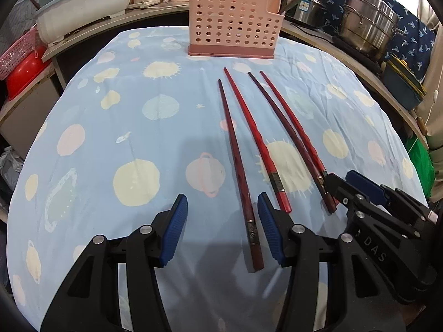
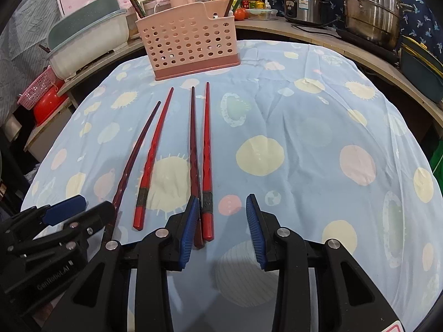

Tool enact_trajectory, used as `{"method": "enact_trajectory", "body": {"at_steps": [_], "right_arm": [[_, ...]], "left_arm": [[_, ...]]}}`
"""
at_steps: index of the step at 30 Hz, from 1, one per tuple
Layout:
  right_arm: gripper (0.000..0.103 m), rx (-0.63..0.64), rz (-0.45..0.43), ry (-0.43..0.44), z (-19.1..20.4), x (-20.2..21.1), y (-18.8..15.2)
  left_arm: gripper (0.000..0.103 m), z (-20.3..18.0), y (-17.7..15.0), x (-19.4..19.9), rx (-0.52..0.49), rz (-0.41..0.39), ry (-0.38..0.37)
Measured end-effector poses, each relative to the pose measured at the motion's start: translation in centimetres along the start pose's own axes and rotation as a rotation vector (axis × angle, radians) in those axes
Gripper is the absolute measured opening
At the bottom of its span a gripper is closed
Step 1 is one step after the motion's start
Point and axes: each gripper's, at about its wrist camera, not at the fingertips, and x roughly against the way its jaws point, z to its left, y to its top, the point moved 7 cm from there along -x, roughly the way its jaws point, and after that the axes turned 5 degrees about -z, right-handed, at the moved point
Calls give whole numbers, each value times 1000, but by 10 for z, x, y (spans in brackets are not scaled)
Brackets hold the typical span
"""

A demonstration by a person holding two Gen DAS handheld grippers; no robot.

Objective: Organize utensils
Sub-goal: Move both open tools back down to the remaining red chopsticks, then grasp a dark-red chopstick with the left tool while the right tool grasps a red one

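I have both tools low over the bench [image 1: 116,127], which is covered with a pale blue cloth printed with planets. Four chopsticks lie on it side by side, thin tips toward the pink perforated utensil holder [image 1: 232,25] standing at the far edge. From left to right they are a dark chopstick [image 1: 235,160], a bright red chopstick [image 1: 254,138], a second dark chopstick [image 1: 290,141] and a second red chopstick [image 1: 293,127].

My left hand-held gripper [image 1: 223,228] is spread, its blue pads straddling the thick end of the leftmost dark chopstick without pressing on it; the stick lies close to the right-hand pad.

My right hand-held gripper [image 2: 223,228] is also spread, with nothing between its pads. Its left pad sits just beside the butt ends of the two rightmost chopsticks; I cannot tell whether it touches them. On the counter behind stand steel pots [image 2: 371,8] and a white tub [image 2: 88,47].
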Motion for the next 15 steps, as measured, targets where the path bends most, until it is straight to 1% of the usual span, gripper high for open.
{"method": "enact_trajectory", "body": {"at_steps": [3,11,13,15], "right_arm": [[33,4,-2,1,1,-1,0],[32,-24,5,-5,-8,-2,0],[29,-23,12,-7,-9,-3,-1],[28,-17,17,-4,-7,-5,-2]], "left_arm": [[50,-3,-4,-2,-13,6,4],[50,-3,-12,0,-64,-21,21],[50,-3,-14,1,-72,-28,25],[50,-3,-15,1,-85,-35,31]]}}
